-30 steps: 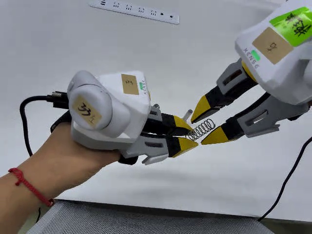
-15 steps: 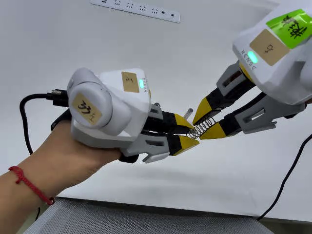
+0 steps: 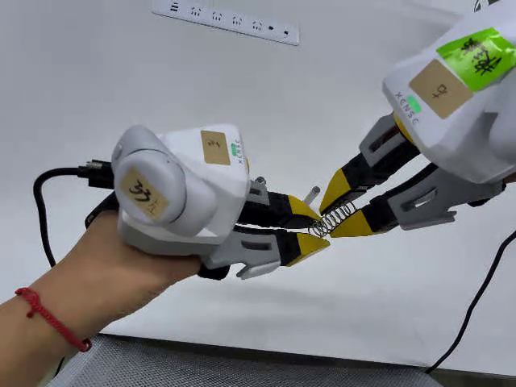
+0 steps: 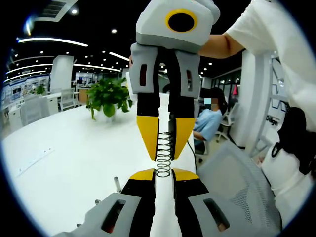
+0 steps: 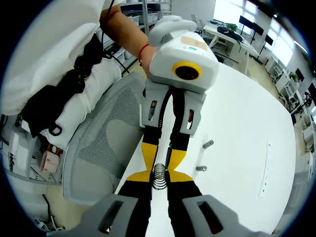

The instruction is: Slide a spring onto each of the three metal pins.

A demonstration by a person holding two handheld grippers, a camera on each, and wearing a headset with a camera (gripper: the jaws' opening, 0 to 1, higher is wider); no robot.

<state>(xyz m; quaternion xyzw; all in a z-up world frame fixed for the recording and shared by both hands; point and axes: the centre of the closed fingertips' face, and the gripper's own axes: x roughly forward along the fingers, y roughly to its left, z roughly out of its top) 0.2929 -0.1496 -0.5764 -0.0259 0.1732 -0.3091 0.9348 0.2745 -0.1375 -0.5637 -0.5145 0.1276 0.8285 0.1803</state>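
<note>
White workbench (image 3: 387,306) spreads beneath the work, which is held in the air above its near edge. Nearest the person, the left gripper (image 3: 314,227) sits in a hand (image 3: 121,274), its jaws drawn almost together. They seem to clamp the third pin, but it is buried between the tips and the coils and cannot be made out for certain. Straight ahead of those tips lies the spring (image 3: 339,213), its long axis in line with the left jaws and running away toward the right gripper (image 3: 333,219), whose jaws pinch the far coils from both sides. The spring's near end touches the left tips, so the coming push probably runs along that axis. Beyond, two bare pins (image 5: 208,144) stand on the bench, and a power strip (image 3: 226,20) lies farthest back.
</note>
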